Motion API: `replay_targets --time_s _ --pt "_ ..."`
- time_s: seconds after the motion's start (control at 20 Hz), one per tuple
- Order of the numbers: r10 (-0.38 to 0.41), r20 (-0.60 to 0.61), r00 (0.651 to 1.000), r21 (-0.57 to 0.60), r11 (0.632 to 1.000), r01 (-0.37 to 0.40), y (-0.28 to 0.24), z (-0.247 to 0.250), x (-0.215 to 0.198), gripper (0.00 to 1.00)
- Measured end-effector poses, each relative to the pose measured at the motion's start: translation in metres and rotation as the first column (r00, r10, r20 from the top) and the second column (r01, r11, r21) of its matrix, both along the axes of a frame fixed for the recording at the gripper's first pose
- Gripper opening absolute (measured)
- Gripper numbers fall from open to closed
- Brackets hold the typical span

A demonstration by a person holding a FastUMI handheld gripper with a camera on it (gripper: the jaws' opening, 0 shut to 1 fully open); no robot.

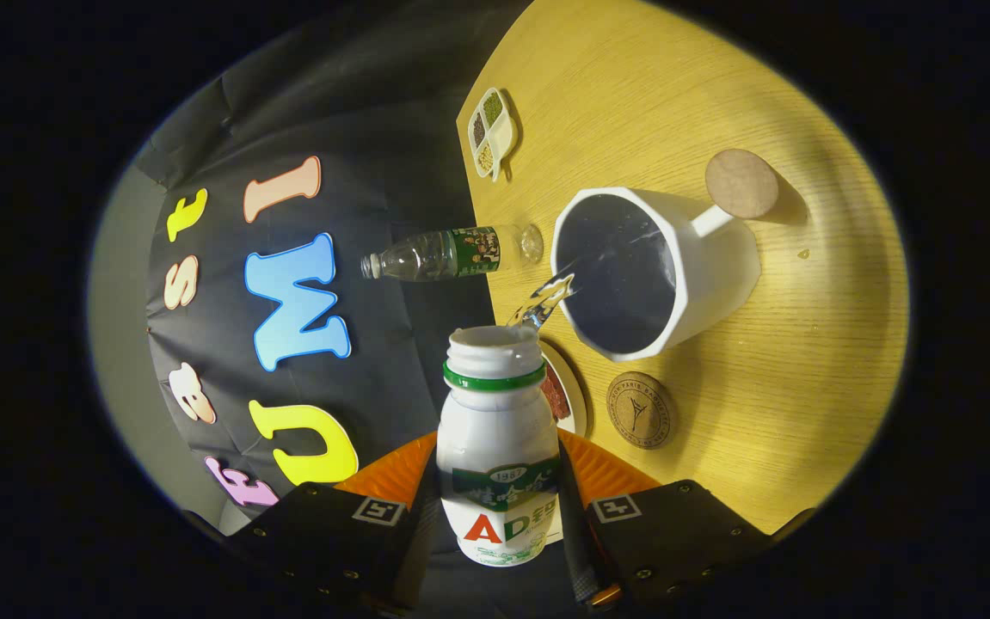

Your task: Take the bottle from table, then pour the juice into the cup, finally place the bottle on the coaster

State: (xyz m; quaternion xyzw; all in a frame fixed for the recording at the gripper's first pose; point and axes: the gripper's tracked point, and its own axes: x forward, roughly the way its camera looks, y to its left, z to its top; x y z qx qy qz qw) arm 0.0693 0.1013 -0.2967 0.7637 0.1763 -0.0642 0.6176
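The claw (499, 507) is clamped on the bottle (497, 447), tipped so its open mouth sends a stream into the cup (701, 275); the coaster (641, 410) waits beside the cup.

We cannot see the lower body of the white bottle (496, 447), which sits down between the gripper (495, 507) fingers. At one o'clock from its open mouth, a small plate (570, 395) is mostly covered by the bottle's shoulder, and the red item on it is too hidden to name. The contents of the divided dish (492, 133) at twelve o'clock are too small to identify. The print on the round coaster (641, 410) is unreadable.
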Motion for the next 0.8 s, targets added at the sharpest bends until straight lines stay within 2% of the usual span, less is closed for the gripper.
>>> replay_targets --time_s 0.8 --pt "-0.019 0.007 1.000 0.011 1.000 0.019 -0.0006 0.0044 0.0083 0.64"
